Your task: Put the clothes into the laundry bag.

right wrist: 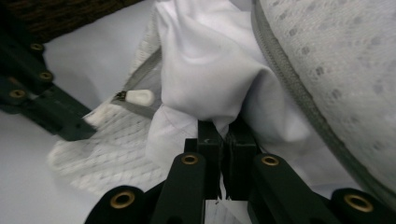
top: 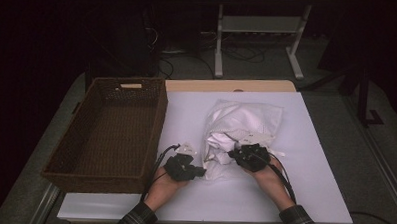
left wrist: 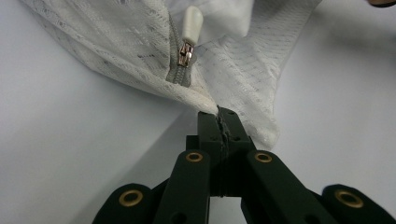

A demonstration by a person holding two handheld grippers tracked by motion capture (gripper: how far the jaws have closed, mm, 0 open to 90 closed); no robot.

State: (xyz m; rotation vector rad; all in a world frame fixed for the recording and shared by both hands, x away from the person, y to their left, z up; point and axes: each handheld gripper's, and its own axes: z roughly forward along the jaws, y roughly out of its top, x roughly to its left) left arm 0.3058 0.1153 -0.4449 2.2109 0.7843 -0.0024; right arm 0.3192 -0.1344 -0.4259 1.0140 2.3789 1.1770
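Note:
A white mesh laundry bag lies on the white table top, its zipper open at the near end. My left gripper is shut on the bag's mesh edge just below the zipper pull. My right gripper is at the bag's mouth. In the right gripper view its jaws are shut on a fold of plain white cloth that comes out of the mesh bag. The zipper pull lies to the left, by the left gripper.
A dark brown wicker basket stands at the table's left, hollow side up. The white table top stretches to the right of the bag. Beyond the far edge are a metal stand and cables on the floor.

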